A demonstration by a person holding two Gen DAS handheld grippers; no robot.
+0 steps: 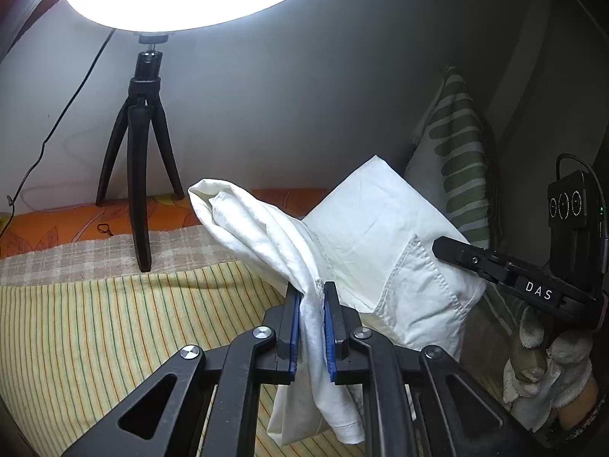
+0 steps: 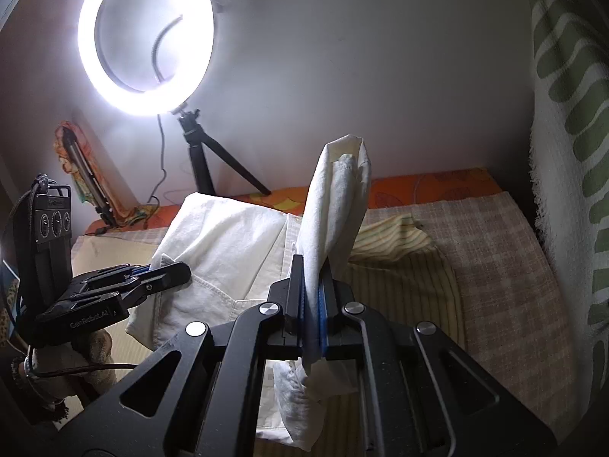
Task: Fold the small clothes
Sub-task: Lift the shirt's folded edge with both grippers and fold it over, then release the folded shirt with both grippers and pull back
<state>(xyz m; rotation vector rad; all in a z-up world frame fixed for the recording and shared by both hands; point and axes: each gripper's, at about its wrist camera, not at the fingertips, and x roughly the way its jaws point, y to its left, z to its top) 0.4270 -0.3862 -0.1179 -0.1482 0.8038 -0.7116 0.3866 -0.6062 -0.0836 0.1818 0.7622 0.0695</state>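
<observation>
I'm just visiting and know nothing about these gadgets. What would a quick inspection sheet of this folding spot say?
Surface: striped yellow sheet over a checked cloth.
Job's things: white shirt, lifted and bunched, held at two places.
Clutter: small yellow striped garment; patterned bundle leaning at the wall.
Grippers: left gripper and right gripper, fingers clamped on shirt fabric.
Cables: black cable hanging down the wall from the ring light.
Surroundings: tripod, grey wall, green-patterned pillow.
</observation>
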